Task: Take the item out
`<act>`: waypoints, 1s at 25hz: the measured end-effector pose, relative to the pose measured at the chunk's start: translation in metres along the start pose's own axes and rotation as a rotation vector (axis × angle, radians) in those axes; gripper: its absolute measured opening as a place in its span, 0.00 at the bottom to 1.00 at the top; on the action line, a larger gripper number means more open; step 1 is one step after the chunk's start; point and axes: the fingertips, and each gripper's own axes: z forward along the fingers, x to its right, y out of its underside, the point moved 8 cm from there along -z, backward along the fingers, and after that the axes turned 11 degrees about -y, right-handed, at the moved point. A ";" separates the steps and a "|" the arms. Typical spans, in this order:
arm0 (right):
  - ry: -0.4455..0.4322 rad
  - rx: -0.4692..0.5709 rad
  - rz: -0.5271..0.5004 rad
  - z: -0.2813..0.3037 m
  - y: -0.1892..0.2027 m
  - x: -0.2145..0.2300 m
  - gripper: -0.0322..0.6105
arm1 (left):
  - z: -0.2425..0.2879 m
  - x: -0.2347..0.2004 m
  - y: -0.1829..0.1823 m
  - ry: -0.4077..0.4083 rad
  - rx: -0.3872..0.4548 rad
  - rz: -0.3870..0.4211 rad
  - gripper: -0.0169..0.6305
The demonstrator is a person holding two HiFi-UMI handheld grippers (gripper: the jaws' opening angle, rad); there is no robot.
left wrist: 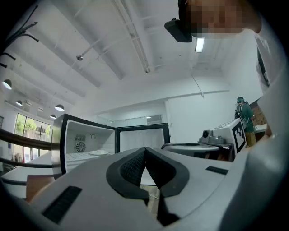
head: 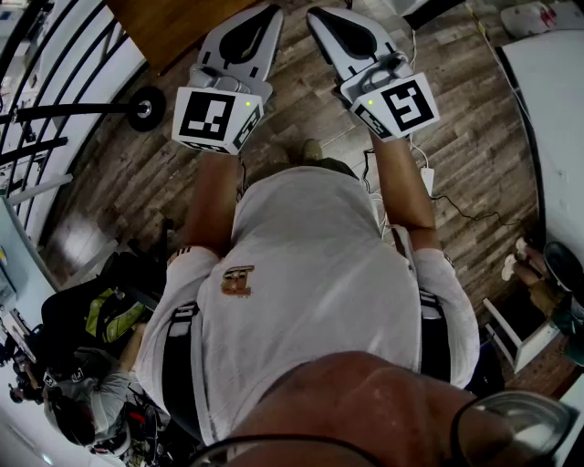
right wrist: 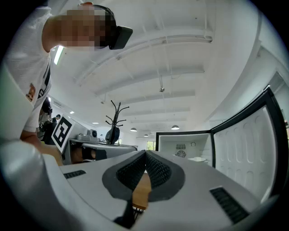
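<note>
Inside the open mini fridge (left wrist: 72,135), on its white shelf: a white dish (left wrist: 98,153), flat and low. Can't tell whether anything lies on it. Fan grille on the back wall above it. The fridge door (right wrist: 244,144) is swung fully open, inner liner facing out, hinged on the right in both gripper views. In the right gripper view the same dish sits deep in the cavity, just beside the door edge.

Left gripper (left wrist: 145,152): jaws closed, pad tips touching, nothing between them. It's aimed about level towards the fridge, well apart from it.

Right gripper (right wrist: 145,155): jaws also closed tip to tip, holding nothing. Brown wood shows through the gap below the tips; that's background, not gripped. It's also well short of the fridge.

Head view: both grippers are held out in front of the person's white shirt (head: 310,274), side by side, marker cubes (head: 217,119) facing up, over a wood plank floor (head: 456,155). Brown wooden tabletop (head: 164,27) just ahead of the left gripper. White cable (head: 427,178) trails on the floor by the right arm. A dark bag (head: 100,315) lies on the floor at the person's left.

Background: a coat stand (right wrist: 115,117) and a second person in green (left wrist: 244,113) far off.
</note>
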 end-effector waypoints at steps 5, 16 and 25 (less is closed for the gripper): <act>-0.007 -0.001 0.001 -0.002 0.000 0.002 0.10 | 0.002 0.003 -0.002 -0.008 0.000 0.005 0.05; -0.034 0.022 -0.008 0.004 -0.003 0.015 0.10 | 0.014 -0.003 -0.006 -0.029 -0.002 0.013 0.05; -0.031 0.031 -0.019 -0.012 -0.007 0.054 0.10 | 0.046 0.005 -0.008 -0.067 0.006 0.035 0.05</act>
